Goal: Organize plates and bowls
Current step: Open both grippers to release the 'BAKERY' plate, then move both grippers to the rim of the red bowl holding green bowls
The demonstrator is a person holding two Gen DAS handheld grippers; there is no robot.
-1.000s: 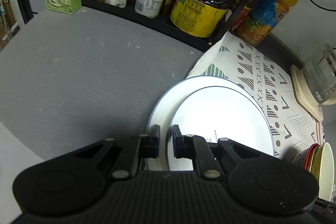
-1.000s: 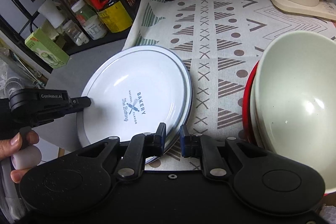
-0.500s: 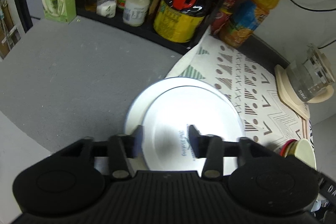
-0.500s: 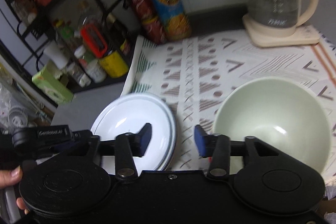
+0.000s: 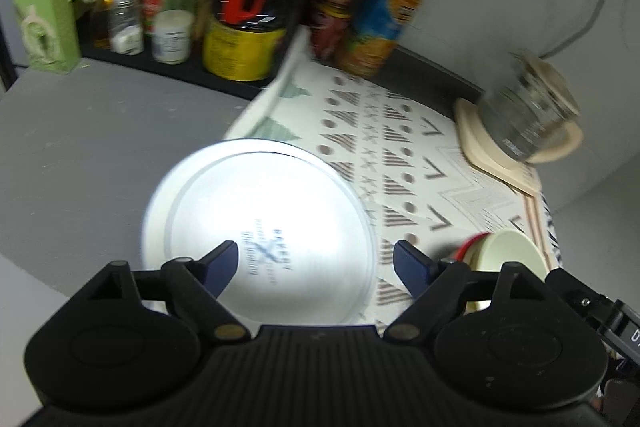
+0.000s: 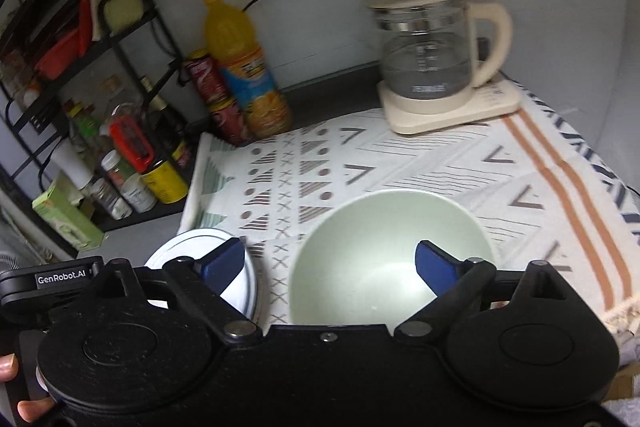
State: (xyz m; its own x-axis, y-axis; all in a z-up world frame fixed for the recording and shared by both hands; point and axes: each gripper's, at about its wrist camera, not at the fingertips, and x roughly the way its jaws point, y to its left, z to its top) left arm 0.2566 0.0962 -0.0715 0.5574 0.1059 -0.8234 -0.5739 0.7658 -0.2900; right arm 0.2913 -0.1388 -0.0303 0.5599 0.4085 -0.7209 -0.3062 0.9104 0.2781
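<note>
Both the left gripper (image 5: 316, 259) and right gripper (image 6: 330, 263) hang spread wide, empty, above white plates (image 5: 260, 211) and pale bowl (image 6: 380, 247).

Beside the matt woven cloth (image 6: 400, 167), the glossy white plate (image 5: 264, 227) glares; the kettle (image 6: 428, 67) is clear glass.

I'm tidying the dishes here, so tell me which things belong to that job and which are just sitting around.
Part of the job: white plates, stacked; pale green bowl, nested in a red bowl.

Just lying about: glass kettle, orange juice bottle, green carton, patterned cloth, jars on the rack.
</note>
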